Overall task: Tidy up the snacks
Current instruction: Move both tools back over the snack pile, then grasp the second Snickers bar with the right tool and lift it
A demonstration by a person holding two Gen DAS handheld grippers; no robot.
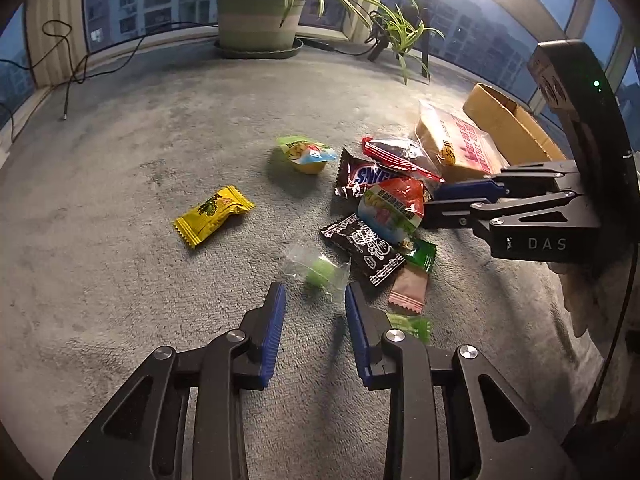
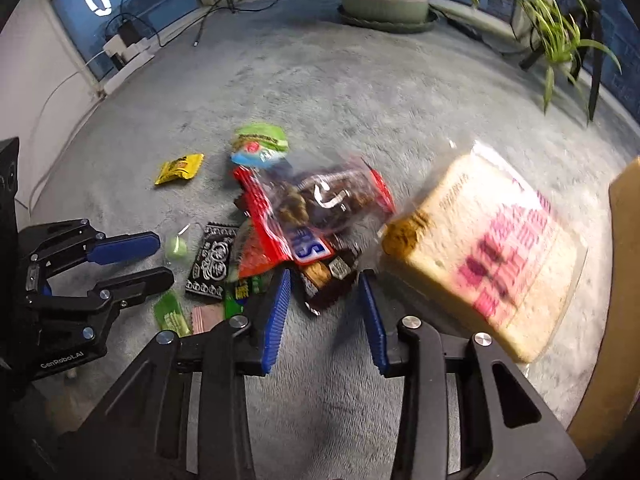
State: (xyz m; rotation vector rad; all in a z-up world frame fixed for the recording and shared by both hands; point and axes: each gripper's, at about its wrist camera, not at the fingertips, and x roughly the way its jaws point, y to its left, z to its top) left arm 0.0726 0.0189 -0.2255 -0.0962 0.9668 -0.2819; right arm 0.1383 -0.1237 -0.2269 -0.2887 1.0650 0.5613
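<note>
A snack pile lies on the grey carpet point(image 1: 120, 260): a Snickers bar point(image 2: 308, 248), a red-edged clear bag of dark snacks point(image 2: 320, 200), a black patterned packet point(image 1: 368, 248) and a round red-and-green jelly cup point(image 1: 390, 208). My left gripper point(image 1: 315, 292) is open, with a green candy in clear wrap point(image 1: 320, 272) just ahead of its tips. My right gripper point(image 2: 325, 280) is open over the pile's near edge, and a brown wrapper end point(image 2: 320, 276) lies between its tips, not pinched. A yellow packet point(image 1: 214, 216) and a green-lidded cup point(image 1: 306, 154) lie apart to the left.
A bagged bread slice point(image 2: 488, 256) lies right of the pile, beside an open cardboard box point(image 1: 512, 124). Pink point(image 1: 408, 290) and green point(image 1: 420, 256) packets sit at the pile's near side. A potted plant point(image 1: 260, 12) and cables point(image 1: 68, 72) line the window wall.
</note>
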